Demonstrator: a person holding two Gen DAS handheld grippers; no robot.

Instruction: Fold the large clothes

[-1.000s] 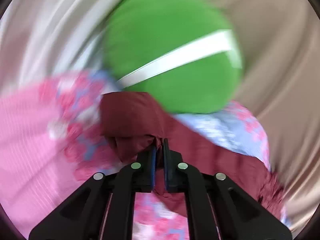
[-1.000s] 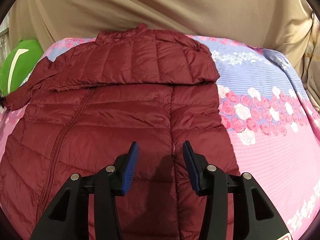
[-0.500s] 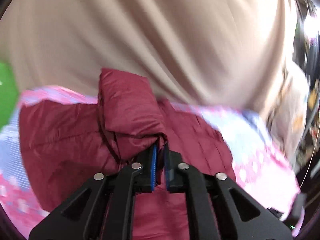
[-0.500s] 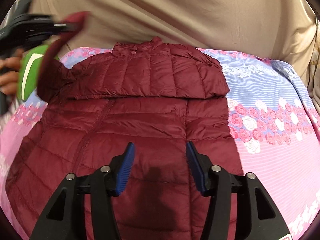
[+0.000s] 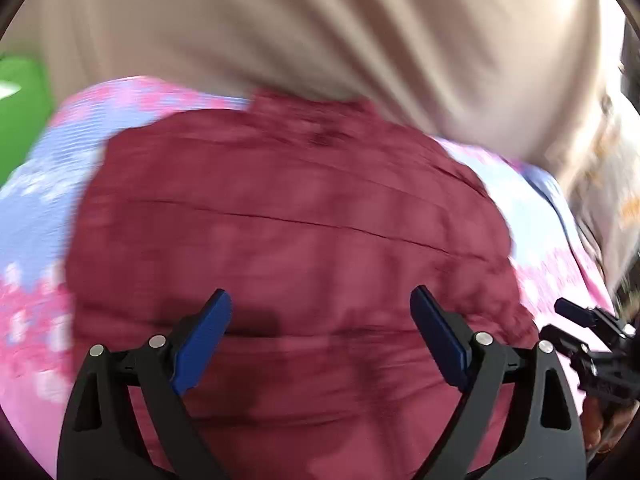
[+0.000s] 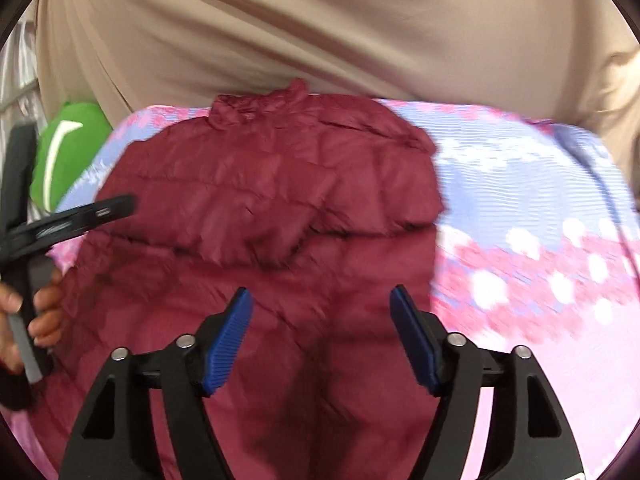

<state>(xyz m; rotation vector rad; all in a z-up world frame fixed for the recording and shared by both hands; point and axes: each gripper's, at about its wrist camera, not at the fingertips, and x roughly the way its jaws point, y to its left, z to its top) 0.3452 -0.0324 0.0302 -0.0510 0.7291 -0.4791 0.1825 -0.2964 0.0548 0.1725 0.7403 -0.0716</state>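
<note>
A dark red puffer jacket (image 6: 280,200) lies flat on the bed, collar at the far end, both sleeves folded across its chest. The picture is blurred. My left gripper (image 5: 320,300) hovers over the jacket (image 5: 300,200), its jaws opening wide with nothing between them. In the right wrist view one of its fingers (image 6: 100,212) reaches in from the left, held by a hand (image 6: 44,312). My right gripper (image 6: 320,296) hangs above the jacket's lower half, jaws opening, nothing between the pads. One of its fingers (image 5: 576,314) shows at the right edge of the left wrist view.
The pink and blue floral bed sheet (image 6: 540,240) spreads to the right of the jacket. A green pillow (image 6: 68,152) with a white stripe sits at the far left corner. A beige curtain (image 6: 320,32) hangs behind the bed.
My left gripper swung the held sleeve from the green pillow side across the jacket, then let it go and opened wide. My right gripper opened wider.
</note>
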